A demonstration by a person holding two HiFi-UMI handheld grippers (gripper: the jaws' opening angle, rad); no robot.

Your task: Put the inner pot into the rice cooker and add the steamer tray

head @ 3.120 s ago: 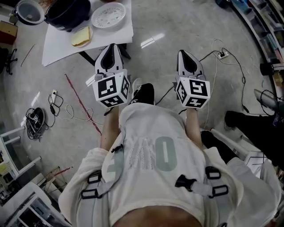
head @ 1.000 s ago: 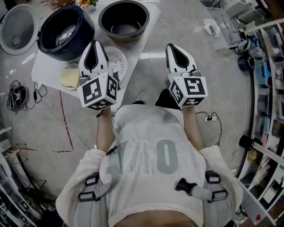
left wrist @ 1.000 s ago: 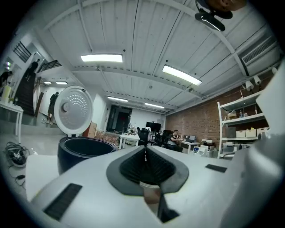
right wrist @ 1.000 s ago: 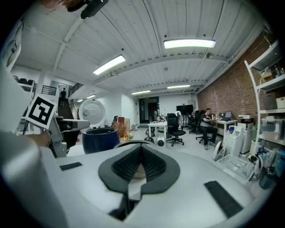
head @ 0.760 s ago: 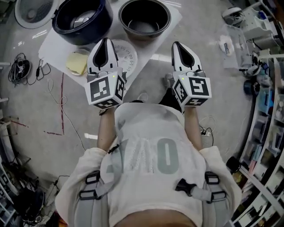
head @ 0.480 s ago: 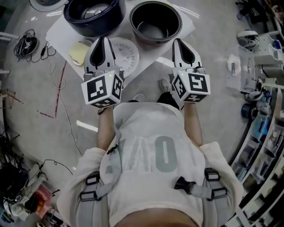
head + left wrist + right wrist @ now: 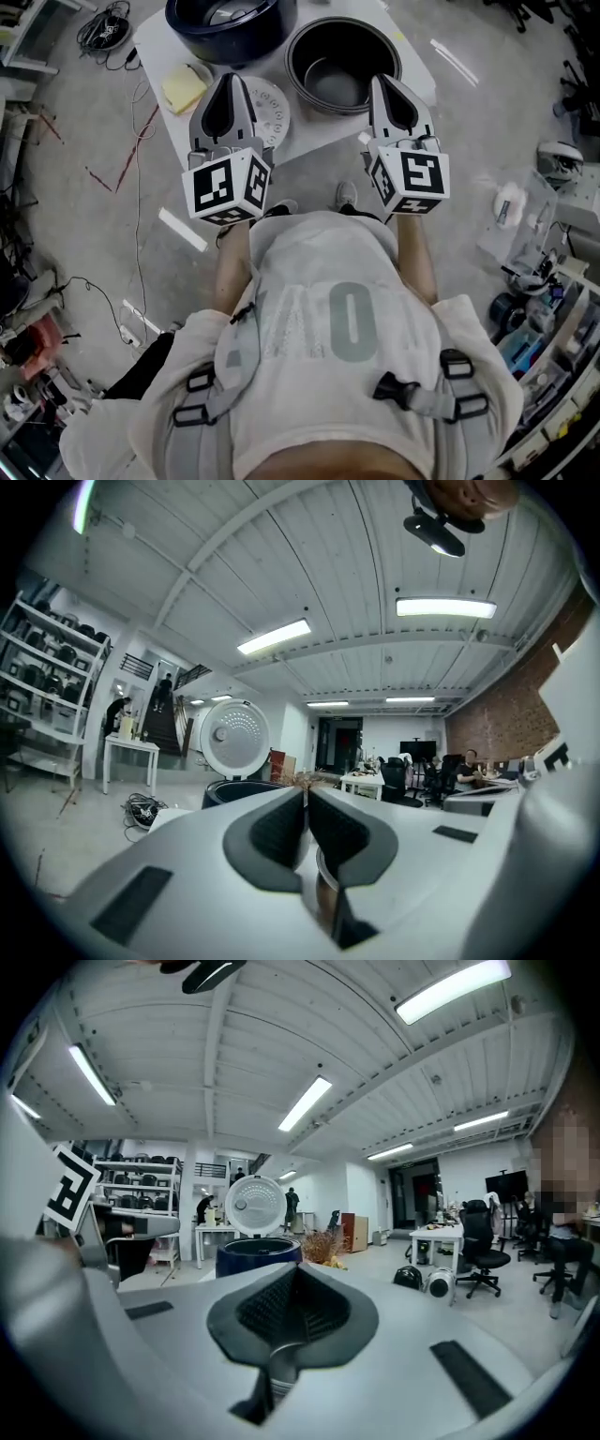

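Note:
In the head view a low white table [image 7: 314,131] bears the dark blue rice cooker [image 7: 230,23], the black inner pot [image 7: 342,66], the white perforated steamer tray [image 7: 272,108] and a yellow sponge [image 7: 185,91]. My left gripper [image 7: 228,86] hangs shut and empty over the tray's near edge. My right gripper [image 7: 387,86] is shut and empty over the inner pot's near right rim. Both point level toward the table. The cooker [image 7: 239,789] with its lid [image 7: 233,739] raised shows in the left gripper view, and the same cooker [image 7: 258,1252] shows in the right gripper view.
Cables [image 7: 103,23] and red tape marks [image 7: 141,141] lie on the floor to the left. Shelving and clutter [image 7: 553,309] line the right side. Desks and office chairs [image 7: 483,1251] stand far off in the room, with people among them.
The person has turned and stepped toward the table. The table with cooker and pot has swung into place right before both grippers. Both grippers stayed shut.

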